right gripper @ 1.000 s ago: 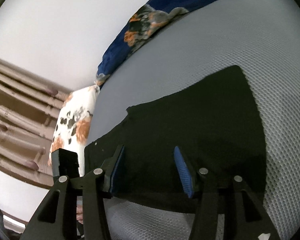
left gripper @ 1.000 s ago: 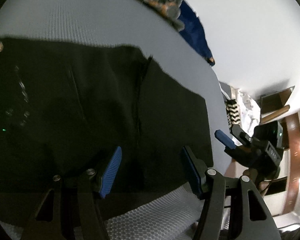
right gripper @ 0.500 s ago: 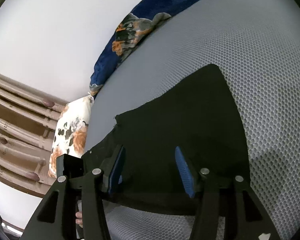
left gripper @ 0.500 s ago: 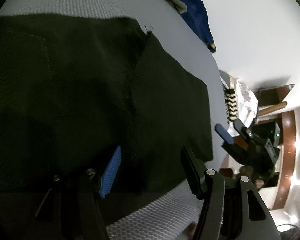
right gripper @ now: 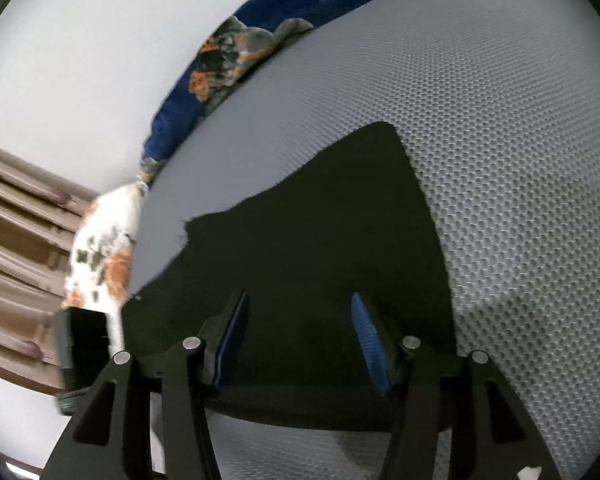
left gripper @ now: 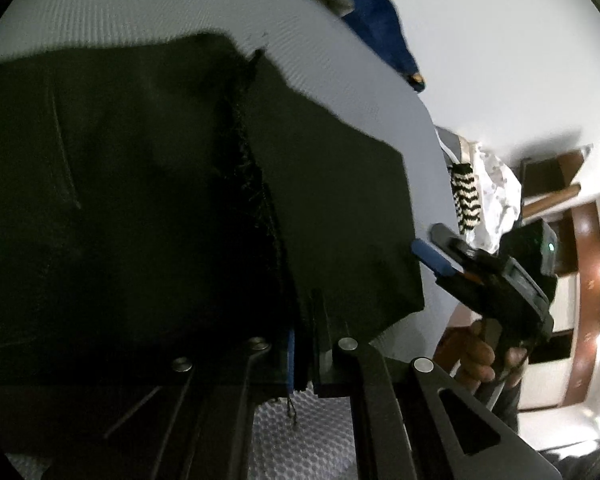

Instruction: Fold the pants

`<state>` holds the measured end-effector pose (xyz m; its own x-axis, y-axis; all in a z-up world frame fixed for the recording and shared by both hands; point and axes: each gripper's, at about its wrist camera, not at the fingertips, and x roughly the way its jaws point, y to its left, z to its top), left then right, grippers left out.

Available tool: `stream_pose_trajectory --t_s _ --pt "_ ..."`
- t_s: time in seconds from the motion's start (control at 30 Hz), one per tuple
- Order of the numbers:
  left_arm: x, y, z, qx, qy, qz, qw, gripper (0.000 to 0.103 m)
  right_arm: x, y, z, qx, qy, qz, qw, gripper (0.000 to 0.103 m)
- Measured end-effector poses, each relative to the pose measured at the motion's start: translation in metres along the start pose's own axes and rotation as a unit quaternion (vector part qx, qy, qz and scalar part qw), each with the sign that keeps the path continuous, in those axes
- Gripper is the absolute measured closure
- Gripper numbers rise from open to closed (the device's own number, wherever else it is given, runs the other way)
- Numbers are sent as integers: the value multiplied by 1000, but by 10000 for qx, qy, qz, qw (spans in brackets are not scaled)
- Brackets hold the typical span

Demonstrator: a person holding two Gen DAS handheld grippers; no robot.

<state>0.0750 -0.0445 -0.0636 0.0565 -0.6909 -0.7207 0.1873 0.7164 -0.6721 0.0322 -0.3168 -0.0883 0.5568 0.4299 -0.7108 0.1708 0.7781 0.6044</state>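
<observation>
Lying spread on the grey mesh mattress (right gripper: 500, 128): black pants (left gripper: 140, 200). Left gripper (left gripper: 304, 344) pinching the pants' near edge, fingers clenched. Right gripper (right gripper: 300, 340) hovering over them, fingers spread apart.

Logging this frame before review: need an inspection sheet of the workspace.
Surface: grey mesh mattress, mostly bare.
Job's things: black pants spread flat, seam facing up.
Clutter: blue floral cloth at far edge; floral pillow beside it.
Grippers: left tongs shut on pants hem; right tongs open over pants, and also seen at.
Cables: nothing seen.
Surroundings: white wall; striped cloth off the bed edge.
</observation>
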Motion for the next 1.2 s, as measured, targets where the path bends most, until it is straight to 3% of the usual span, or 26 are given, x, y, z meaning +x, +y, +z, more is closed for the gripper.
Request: stream_pose_trajectory --t_s 0.13,0.27,0.4,0.6,0.67,0.73,0.8,0.83,1.03,1.2 --pt "-8 3 -8 102 -46 87 9999 98 7 11 -5 -428 67 -333 9985 51" --pt "9 20 -14 -96 158 344 9992 98 22 17 -13 -848 211 -817 9928 53" --pt "13 17 -15 150 183 612 9978 96 31 20 -20 -1205 244 -1126 9860 53" --pt "5 -2 -14 808 -95 1377 9871 86 38 26 -20 -1297 327 -1118 9847 37" --pt "-1 -8 -10 999 -292 1587 9818 86 44 34 -20 -1370 422 -1114 9834 26" --pt "-6 -15 -3 1154 -520 1757 9763 86 44 37 -19 -1301 385 -1274 9825 30" --pt "-7 -20 4 1288 -635 1760 9739 86 44 39 -15 -1342 368 -1313 9815 51" --pt "-7 -22 7 1337 -683 1743 9732 86 45 40 -9 -1359 409 -1283 9815 55" --pt "12 -31 41 1557 -909 1920 9647 85 46 49 25 -1543 1 -1658 9740 55" --pt "33 -22 70 1541 -816 2095 9621 85 68 47 52 -1598 -92 -1937 9679 57"
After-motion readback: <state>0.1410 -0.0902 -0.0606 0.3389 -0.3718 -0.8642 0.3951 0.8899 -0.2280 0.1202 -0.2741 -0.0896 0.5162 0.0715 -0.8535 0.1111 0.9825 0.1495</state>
